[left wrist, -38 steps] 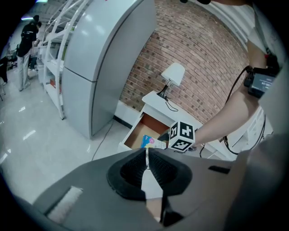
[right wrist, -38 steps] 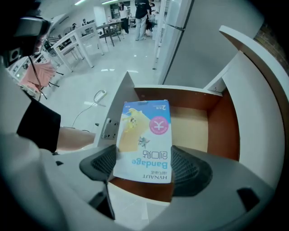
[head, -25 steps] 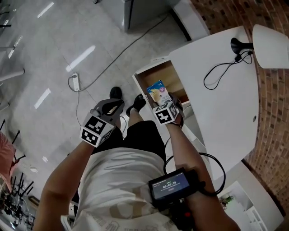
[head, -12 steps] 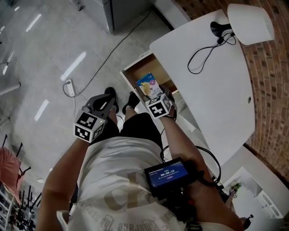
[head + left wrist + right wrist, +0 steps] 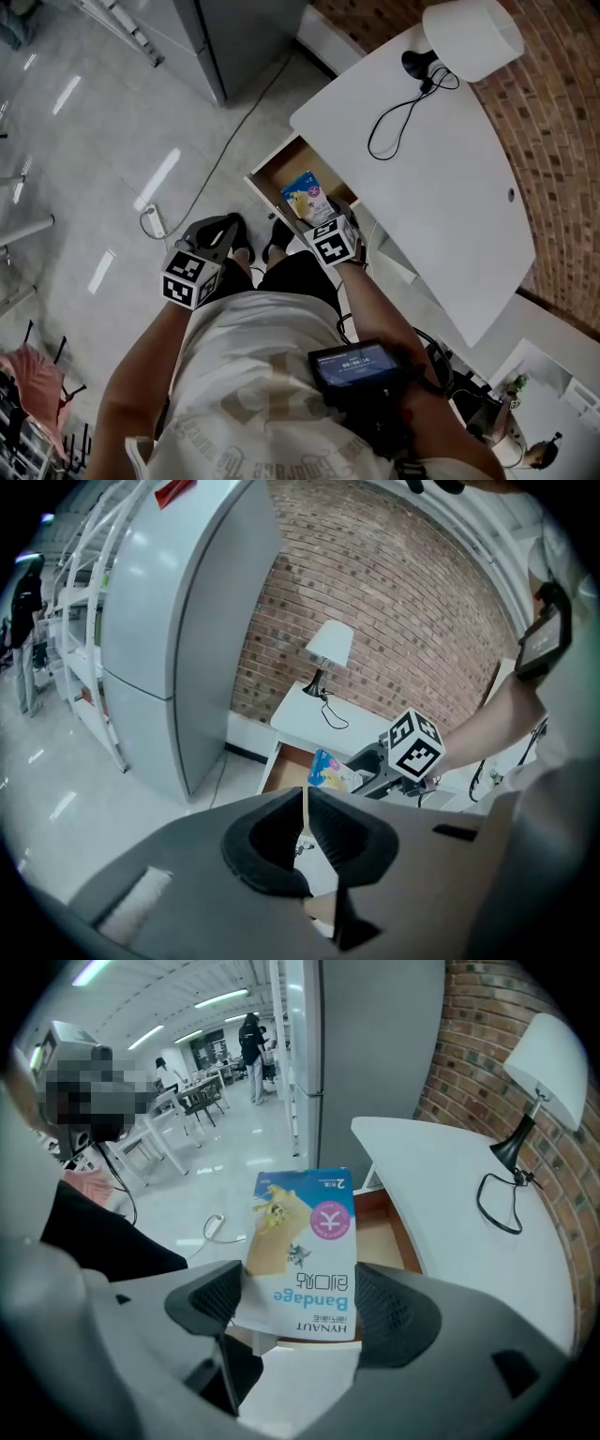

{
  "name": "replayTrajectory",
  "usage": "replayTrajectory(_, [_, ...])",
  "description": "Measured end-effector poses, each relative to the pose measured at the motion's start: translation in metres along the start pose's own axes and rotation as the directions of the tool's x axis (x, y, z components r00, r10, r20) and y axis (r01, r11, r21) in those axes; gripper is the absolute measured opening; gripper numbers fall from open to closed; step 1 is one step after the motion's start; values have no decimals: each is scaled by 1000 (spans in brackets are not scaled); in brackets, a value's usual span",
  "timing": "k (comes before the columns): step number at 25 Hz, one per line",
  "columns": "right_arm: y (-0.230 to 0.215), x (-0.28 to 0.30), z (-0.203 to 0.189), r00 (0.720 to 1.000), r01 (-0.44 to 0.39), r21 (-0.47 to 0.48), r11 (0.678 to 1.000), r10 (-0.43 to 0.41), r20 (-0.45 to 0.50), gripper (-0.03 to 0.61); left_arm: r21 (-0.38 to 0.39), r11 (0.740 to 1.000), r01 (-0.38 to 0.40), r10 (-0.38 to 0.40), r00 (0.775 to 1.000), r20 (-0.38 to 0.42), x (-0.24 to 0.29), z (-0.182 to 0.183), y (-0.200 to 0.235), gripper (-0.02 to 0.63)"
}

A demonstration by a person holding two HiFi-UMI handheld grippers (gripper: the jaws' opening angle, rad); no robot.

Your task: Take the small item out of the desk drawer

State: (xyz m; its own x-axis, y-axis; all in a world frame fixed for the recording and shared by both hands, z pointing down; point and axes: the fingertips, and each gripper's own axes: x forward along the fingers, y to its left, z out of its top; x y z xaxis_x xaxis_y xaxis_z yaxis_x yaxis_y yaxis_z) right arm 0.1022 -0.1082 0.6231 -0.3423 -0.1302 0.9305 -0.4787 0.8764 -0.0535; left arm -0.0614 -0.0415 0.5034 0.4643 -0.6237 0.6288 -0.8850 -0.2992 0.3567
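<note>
Bandage packet [image 5: 302, 1241] is sitting clamped in my right gripper [image 5: 300, 1309], whose jaws are pressing on the packet's two long edges, spread only as wide as the packet. It is a flat blue-and-cream pack with a pink round mark, and its printed face is pointing at the camera. I am holding it over the open desk drawer [image 5: 279, 171]. In the left gripper view it seems to be hanging clear of the drawer's rim, though the steep head view is not letting me be sure. The drawer is standing pulled out from under the white desk [image 5: 441, 197], its wooden bottom showing. On the desk's far end a white-shaded lamp [image 5: 471, 36] is standing, with its black cord [image 5: 389, 122] looping across the top. My left gripper [image 5: 305, 822] is hovering out to the side over the floor, well apart from the drawer, its jaws drawn together with nothing between them. A power strip [image 5: 153, 222] is lying on the floor near it.
</note>
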Motion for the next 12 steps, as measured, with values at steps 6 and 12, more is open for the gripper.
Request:
replayTrajectory(6, [-6,-28,3,998,19,54,998,-22,66,342,47,999,16,-15,1000,-6,0,12,-5,18])
replayTrajectory(12, [-11,-53,13,986,-2,113,994,-17,168,342,99,995,35,-36,999,10,7,39,-12,18])
